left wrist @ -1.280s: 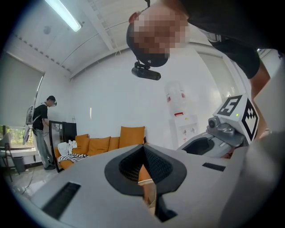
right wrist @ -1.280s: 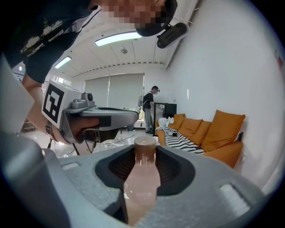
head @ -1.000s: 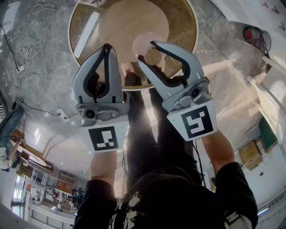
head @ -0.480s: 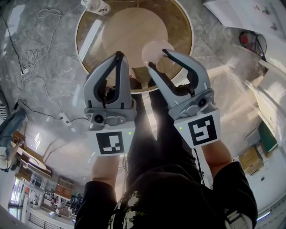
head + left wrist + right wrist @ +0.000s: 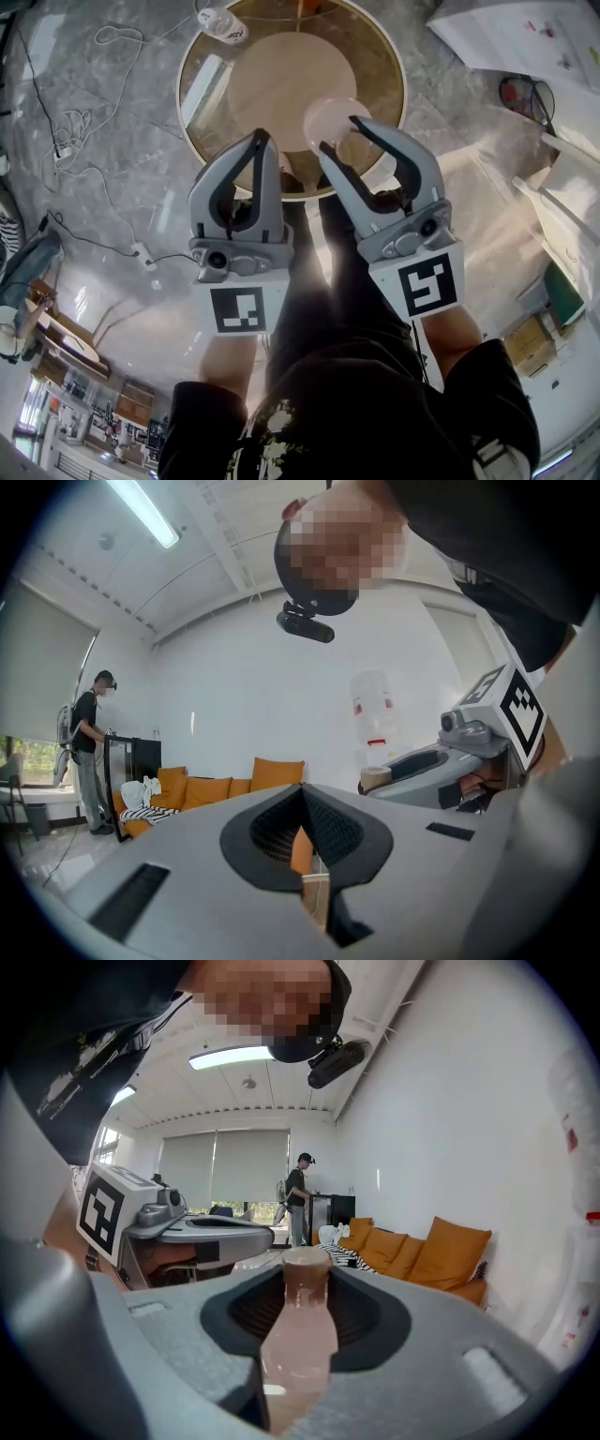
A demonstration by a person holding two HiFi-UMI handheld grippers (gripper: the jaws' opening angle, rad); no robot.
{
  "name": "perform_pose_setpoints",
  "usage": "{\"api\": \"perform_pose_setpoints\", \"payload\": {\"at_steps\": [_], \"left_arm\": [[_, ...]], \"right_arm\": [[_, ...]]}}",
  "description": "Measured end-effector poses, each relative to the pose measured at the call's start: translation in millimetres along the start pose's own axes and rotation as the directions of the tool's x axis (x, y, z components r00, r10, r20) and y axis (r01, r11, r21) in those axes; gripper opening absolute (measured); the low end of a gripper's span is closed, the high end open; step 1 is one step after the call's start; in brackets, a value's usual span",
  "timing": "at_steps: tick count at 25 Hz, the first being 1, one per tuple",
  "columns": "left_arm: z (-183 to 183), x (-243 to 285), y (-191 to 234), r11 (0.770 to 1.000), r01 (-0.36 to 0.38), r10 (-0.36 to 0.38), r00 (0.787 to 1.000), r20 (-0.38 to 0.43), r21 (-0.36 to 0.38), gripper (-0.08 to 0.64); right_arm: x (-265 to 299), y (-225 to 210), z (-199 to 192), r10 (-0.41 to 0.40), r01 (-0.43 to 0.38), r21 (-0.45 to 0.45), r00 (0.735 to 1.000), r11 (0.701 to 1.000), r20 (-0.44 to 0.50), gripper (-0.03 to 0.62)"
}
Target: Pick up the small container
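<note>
Shifted lower and rightward in the head view since a second ago: left claw (image 5: 262, 136) and right claw (image 5: 339, 133). Right claw: closed partway on the small container (image 5: 328, 117), a translucent pinkish-brown vial with narrow neck and cap, pinched across its body at the round worktop's (image 5: 386, 58) near edge, probably for a steady lift. Left claw: jaws together, empty, parked alongside, evidently not needed.

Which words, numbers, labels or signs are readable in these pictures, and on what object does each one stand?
No text can be read.
Left marker cube, right marker cube: black-and-white square patterns, no letters.
Clear bottle: red label print, too blurred.
Papers: print too small.
</note>
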State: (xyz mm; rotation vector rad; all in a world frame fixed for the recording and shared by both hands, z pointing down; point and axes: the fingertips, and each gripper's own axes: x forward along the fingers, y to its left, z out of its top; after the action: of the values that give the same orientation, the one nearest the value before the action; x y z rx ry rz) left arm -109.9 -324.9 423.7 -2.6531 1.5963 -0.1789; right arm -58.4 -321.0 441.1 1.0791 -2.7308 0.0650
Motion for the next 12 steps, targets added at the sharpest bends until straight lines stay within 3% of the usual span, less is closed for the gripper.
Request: {"api": "perform_pose_setpoints", "payload": {"at_steps": [5,12], "left_arm": [[23.9,-14.4,3.7,1.000,0.010,-0.010,1.000,-0.009,-0.017,-0.003],[94.0,-28.5,-1.9,0.999,0.030,-0.029,0.999,0.029,-0.033,-0.003]], "right_arm": [[-7.3,12.6,27.6,-0.017,0.017,0.012,1.000,1.000,-0.001,0.135],[-31.7,18.9,90.8,-0.057,0.057,0.011,0.998,0.998,0.011,0.135]]}}
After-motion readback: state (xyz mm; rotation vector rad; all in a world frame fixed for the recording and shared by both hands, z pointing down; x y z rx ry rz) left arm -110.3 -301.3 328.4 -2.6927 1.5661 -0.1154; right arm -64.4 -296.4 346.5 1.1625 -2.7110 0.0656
